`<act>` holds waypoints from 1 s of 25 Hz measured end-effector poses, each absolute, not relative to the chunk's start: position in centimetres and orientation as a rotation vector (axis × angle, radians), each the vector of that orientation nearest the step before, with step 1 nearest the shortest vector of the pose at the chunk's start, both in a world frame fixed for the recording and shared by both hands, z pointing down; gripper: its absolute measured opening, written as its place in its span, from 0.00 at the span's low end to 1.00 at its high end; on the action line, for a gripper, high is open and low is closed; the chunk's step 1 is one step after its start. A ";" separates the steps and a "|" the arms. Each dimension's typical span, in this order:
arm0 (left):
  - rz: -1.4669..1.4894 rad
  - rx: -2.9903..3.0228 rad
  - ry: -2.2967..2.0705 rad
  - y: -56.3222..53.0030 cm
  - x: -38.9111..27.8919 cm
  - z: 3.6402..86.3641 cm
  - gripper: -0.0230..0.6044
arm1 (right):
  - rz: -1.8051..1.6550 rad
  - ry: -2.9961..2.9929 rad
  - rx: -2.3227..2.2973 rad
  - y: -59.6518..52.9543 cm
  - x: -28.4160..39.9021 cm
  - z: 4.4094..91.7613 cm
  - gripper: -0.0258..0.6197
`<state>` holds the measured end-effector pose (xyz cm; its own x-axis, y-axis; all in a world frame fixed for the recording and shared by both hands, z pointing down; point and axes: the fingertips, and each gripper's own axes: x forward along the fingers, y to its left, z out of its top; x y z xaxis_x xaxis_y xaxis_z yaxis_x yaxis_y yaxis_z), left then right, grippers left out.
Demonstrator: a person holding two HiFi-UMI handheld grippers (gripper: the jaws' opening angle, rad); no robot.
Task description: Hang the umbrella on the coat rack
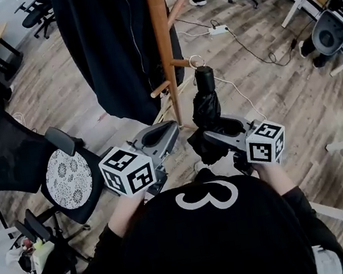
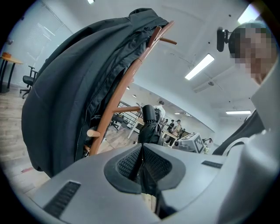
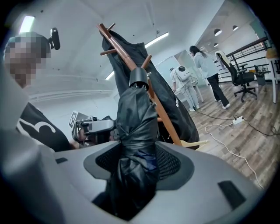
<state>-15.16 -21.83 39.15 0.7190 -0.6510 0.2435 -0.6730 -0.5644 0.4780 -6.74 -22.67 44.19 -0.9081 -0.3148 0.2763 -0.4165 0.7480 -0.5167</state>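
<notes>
A folded black umbrella (image 1: 205, 109) stands upright beside the wooden coat rack (image 1: 161, 44), with its handle (image 1: 204, 77) and wrist loop at the top, close to a low peg. My right gripper (image 1: 208, 137) is shut on the umbrella's bundled fabric (image 3: 133, 144); the handle (image 3: 139, 78) points up toward the rack pole (image 3: 127, 48). My left gripper (image 1: 169, 129) hangs just left of the umbrella with its jaws together and nothing between them (image 2: 141, 164). The umbrella (image 2: 149, 127) shows past it. A dark coat (image 1: 112, 46) hangs on the rack.
An office chair with a patterned cushion (image 1: 68, 179) stands at the left beside a black chair (image 1: 4, 159). A power strip (image 1: 218, 29) and cables lie on the wood floor behind the rack. People (image 3: 209, 74) stand far off near desks and chairs.
</notes>
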 end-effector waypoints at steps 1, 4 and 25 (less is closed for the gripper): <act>0.053 2.370 -1.006 -22.0 -15.2 39.2 0.07 | 0.884 -2.772 0.584 -22.8 -6.8 44.3 0.44; 0.056 2.365 -1.010 -22.1 -15.2 39.3 0.07 | 0.893 -2.769 0.574 -23.0 -6.8 44.6 0.44; 0.041 2.338 -1.035 -22.8 -15.8 39.8 0.07 | 0.919 -2.745 0.527 -23.4 -7.2 46.0 0.44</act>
